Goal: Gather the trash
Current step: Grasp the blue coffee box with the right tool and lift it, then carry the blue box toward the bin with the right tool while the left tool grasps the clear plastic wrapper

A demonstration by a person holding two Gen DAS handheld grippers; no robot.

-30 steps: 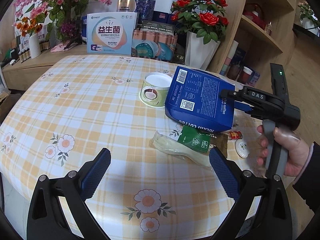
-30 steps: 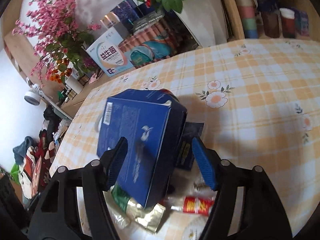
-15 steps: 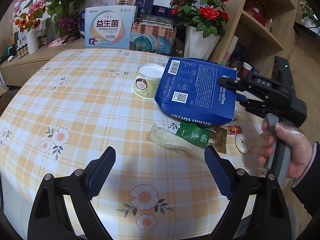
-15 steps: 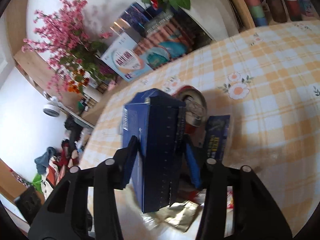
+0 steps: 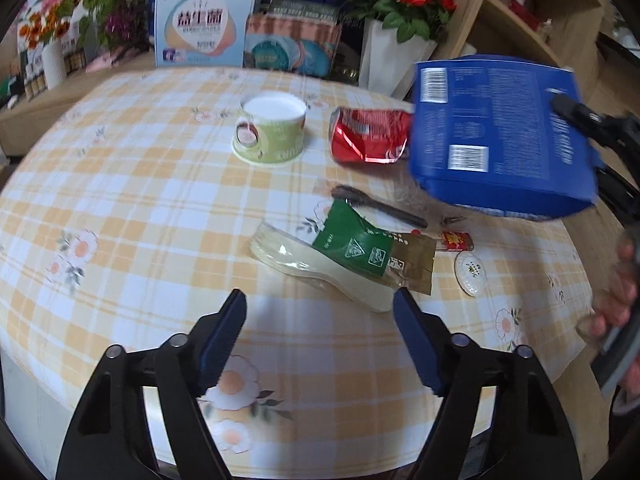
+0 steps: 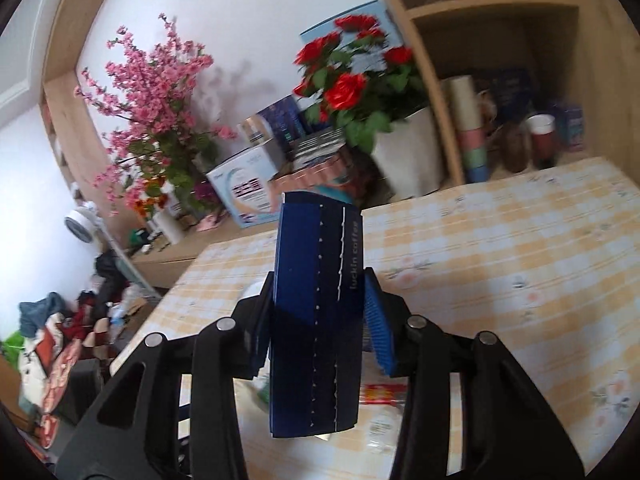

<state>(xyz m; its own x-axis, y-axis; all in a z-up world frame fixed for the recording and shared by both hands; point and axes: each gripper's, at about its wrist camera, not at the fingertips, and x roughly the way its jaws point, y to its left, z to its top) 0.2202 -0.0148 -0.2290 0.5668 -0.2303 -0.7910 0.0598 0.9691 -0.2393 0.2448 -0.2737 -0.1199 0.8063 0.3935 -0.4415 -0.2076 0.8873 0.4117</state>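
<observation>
My right gripper [image 6: 318, 332] is shut on a blue coffee box [image 6: 316, 320] and holds it lifted above the table; the box also shows in the left wrist view [image 5: 500, 140] at the right. My left gripper [image 5: 320, 332] is open and empty, low over the near table edge. Ahead of it lie a clear plastic tray [image 5: 320, 268] under a green sachet [image 5: 360, 246]. Farther off are a crushed red can [image 5: 370, 134], a green paper cup [image 5: 272, 132], a dark spoon [image 5: 380, 206], a small red packet [image 5: 456, 240] and a white lid [image 5: 472, 272].
The round table [image 5: 120, 200] has a yellow checked cloth. Behind it stand a white vase of red roses [image 5: 392, 52], boxes [image 5: 204, 28] and pink flowers. Wooden shelves [image 5: 520, 20] stand at the right. Clothes lie on the floor [image 6: 60, 328] left of the table.
My right gripper has closed on the blue box and lifted it up and to the right, uncovering the red can and spoon. My left gripper has moved slightly closer to the tray.
</observation>
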